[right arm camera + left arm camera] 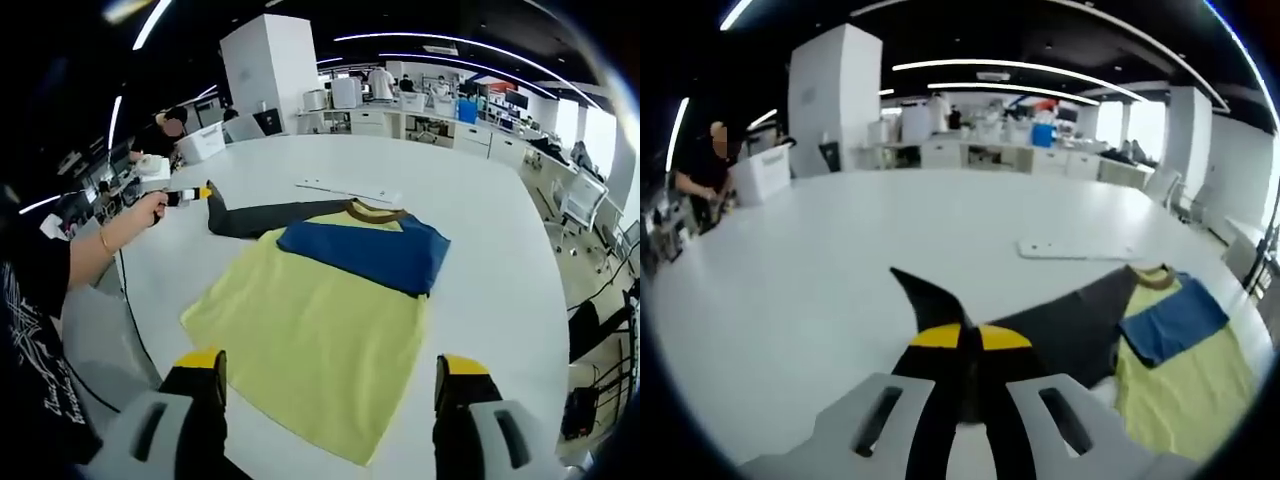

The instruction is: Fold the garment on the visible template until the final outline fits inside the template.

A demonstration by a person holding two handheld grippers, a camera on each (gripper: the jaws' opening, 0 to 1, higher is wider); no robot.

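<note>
**Asker:** Starting with containers: are any in sight, and what is in them?

**Describer:** Far back on the office desks a small blue bin-like shape [1042, 134] stands among clutter. It is too small to tell what it holds.

**Asker:** How does the garment look, and where is it?

**Describer:** A shirt [320, 330] lies flat on the white surface [480, 220]. Its body is pale yellow, with a brown-edged collar. One blue sleeve [365, 255] is folded across the chest. The other sleeve [1065, 325] is dark grey and stretched out straight to the side. In the right gripper view the shirt lies just beyond the right claw [328, 378], whose yellow-tipped jaws stand wide apart with nothing between them. The left claw [962, 335] has its jaws pressed together on the cuff end of the dark grey sleeve. In the right gripper view a hand [152, 207] holds that claw at the sleeve's tip.

**Asker:** And the surface and the room?

**Describer:** The surface is large, white and smooth. A thin white sheet [1075, 249] lies flat just beyond the collar. Around it is an open office with white pillars, long ceiling light strips, desks and a person at the far side.
</note>
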